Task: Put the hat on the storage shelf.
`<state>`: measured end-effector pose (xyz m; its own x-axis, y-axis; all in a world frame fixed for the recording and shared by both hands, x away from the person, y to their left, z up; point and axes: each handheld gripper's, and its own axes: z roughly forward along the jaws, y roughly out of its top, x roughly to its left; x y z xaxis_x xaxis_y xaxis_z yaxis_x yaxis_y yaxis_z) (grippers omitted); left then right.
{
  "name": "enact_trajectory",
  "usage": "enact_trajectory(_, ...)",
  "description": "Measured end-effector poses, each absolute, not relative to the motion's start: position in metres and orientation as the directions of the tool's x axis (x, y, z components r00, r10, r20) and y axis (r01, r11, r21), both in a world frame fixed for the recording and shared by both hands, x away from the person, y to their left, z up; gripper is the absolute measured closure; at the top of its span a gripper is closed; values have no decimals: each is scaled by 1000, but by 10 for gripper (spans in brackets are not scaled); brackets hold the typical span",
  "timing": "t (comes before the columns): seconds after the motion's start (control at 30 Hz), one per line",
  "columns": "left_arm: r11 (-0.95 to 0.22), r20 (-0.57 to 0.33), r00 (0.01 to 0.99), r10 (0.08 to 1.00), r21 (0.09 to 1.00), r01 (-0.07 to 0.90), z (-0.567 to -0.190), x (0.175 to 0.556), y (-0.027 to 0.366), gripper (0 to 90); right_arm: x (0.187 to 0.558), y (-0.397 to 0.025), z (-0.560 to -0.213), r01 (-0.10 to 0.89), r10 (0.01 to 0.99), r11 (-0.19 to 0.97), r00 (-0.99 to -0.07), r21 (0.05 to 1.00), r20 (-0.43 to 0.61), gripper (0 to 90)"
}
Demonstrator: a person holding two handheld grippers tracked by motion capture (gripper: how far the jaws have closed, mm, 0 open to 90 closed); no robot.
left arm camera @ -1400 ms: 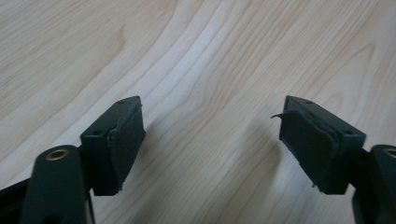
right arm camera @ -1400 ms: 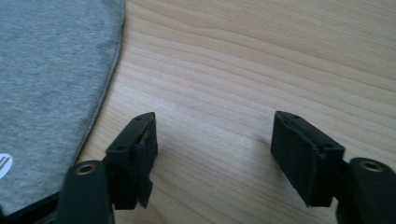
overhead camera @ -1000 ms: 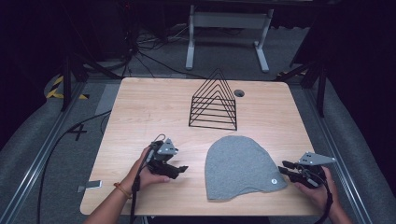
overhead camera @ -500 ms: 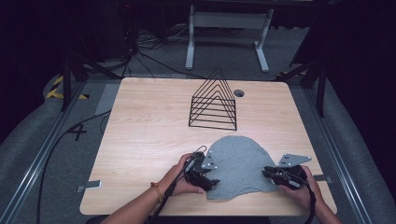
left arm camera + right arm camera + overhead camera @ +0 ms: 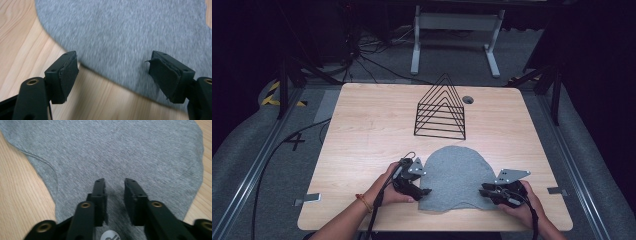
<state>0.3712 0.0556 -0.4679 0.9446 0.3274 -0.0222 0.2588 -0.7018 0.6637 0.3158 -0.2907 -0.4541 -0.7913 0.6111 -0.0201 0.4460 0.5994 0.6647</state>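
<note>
A grey knit cloth [image 5: 457, 177], rounded at the top like a flat cap, lies near the table's front edge. My left gripper [image 5: 424, 191] is at its lower left edge. In the left gripper view the jaws stand wide open [image 5: 112, 75], straddling the cloth's [image 5: 125, 32] curved hem with nothing held. My right gripper [image 5: 484, 191] rests on the lower right corner. In the right gripper view its jaws [image 5: 115, 182] lie low over the cloth [image 5: 112, 150] with a narrow gap, and no fold rises between them. A round white label [image 5: 110, 236] shows beneath.
A black wire rack [image 5: 441, 110] shaped like a triangle stands behind the cloth at mid-table. A small round hole [image 5: 468, 99] sits near the back edge of the wooden table [image 5: 372, 130]. A metal stand [image 5: 452, 25] and cables lie on the floor beyond.
Both grippers have moved inward to the cloth: the left from the bare table to its left edge, the right onto its right corner. The cloth has shifted slightly left.
</note>
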Motion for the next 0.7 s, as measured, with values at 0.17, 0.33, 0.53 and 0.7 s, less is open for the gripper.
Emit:
enact_trajectory(0.17, -704, -21, 939, 342, 656, 271, -467, 370, 69, 239, 322, -290, -449, 446, 631, 567, -776, 692, -17, 585)
enact_trajectory(0.33, -698, -30, 931, 363, 653, 293, -467, 371, 76, 237, 343, -295, -437, 460, 684, 537, -728, 707, -46, 544)
enact_trajectory(0.53, -646, -34, 906, 421, 691, 325, -459, 387, 69, 248, 372, -296, -435, 494, 714, 512, -700, 703, -28, 473)
enact_trajectory(0.7, -632, -3, 880, 475, 694, 344, -458, 408, 57, 278, 394, -293, -440, 519, 721, 521, -693, 678, -24, 476)
